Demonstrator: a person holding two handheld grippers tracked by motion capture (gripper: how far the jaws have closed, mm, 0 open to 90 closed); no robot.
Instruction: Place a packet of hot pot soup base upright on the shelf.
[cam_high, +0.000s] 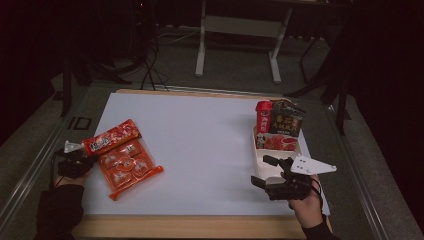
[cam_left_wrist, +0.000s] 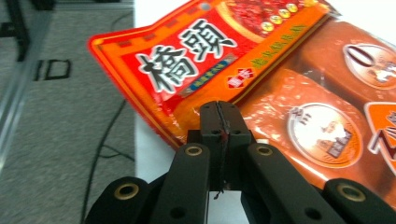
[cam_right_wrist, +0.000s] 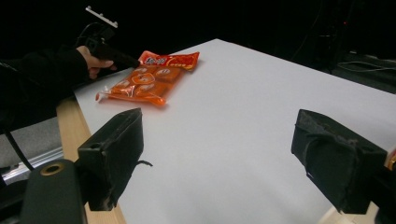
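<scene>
A red sauce packet (cam_high: 111, 137) (cam_left_wrist: 201, 51) (cam_right_wrist: 170, 59) with white characters lies across the far end of an orange pack of round snacks (cam_high: 127, 170) (cam_left_wrist: 322, 116) (cam_right_wrist: 140, 84) at the table's left edge. My left gripper (cam_high: 90, 159) (cam_left_wrist: 219, 114) (cam_right_wrist: 127, 59) is shut, its jaws pinched together on the near edge of the red packet. My right gripper (cam_high: 265, 171) (cam_right_wrist: 224, 158) stands open and holds nothing, low over the white sheet at the front right, beside a white tray (cam_high: 256, 142).
The white tray holds a red packet (cam_high: 277, 142); a red pouch (cam_high: 263, 117) and a dark packet (cam_high: 286, 120) stand upright at its far end. A white sheet (cam_high: 200, 145) covers the wooden table. Cables and metal table legs (cam_high: 200, 45) are on the floor beyond.
</scene>
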